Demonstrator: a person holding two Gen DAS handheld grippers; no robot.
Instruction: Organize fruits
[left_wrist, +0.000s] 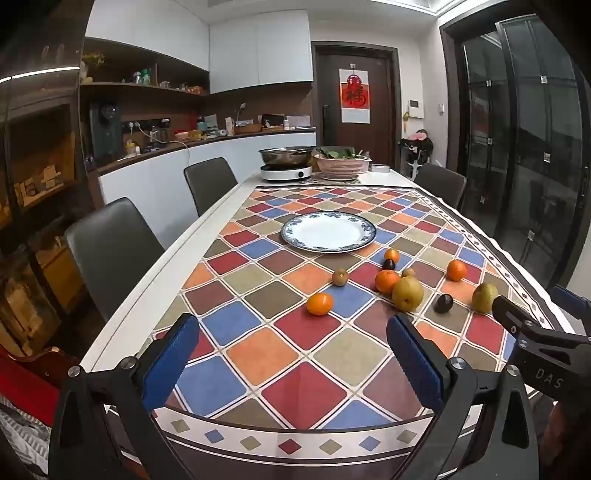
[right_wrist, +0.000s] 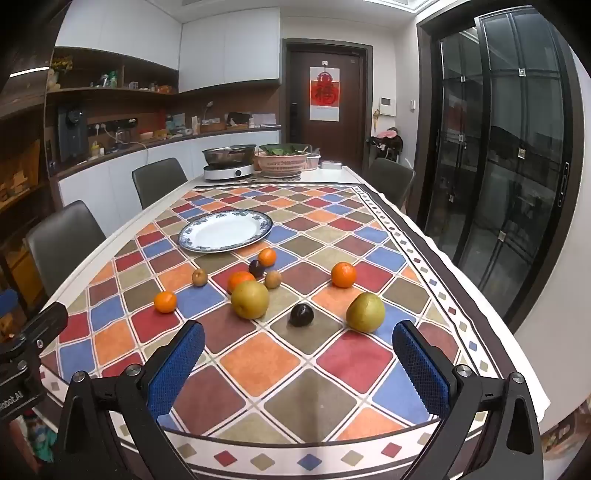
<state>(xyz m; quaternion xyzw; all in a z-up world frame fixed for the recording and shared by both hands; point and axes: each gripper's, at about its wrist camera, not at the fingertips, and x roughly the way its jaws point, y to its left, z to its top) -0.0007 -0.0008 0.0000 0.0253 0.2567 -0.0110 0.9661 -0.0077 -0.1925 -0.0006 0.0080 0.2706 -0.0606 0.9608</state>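
Several fruits lie loose on the checked tablecloth: oranges (left_wrist: 320, 304) (right_wrist: 343, 274), two yellow-green pears (left_wrist: 407, 294) (right_wrist: 365, 312), dark plums (right_wrist: 301, 315) (left_wrist: 443, 303) and small brown kiwis (left_wrist: 340, 277) (right_wrist: 199, 277). An empty blue-rimmed white plate (left_wrist: 328, 232) (right_wrist: 225, 230) sits beyond them. My left gripper (left_wrist: 291, 354) is open and empty above the near table edge, short of the fruits. My right gripper (right_wrist: 297, 363) is open and empty, just short of a plum and a pear. The right gripper's body shows at the right edge of the left wrist view (left_wrist: 535, 339).
An induction cooker with a steel pot (left_wrist: 285, 162) and a pink basket of greens (left_wrist: 341, 162) stand at the table's far end. Grey chairs (left_wrist: 110, 251) line the left side, one (left_wrist: 439, 184) at the far right. Glass doors on the right.
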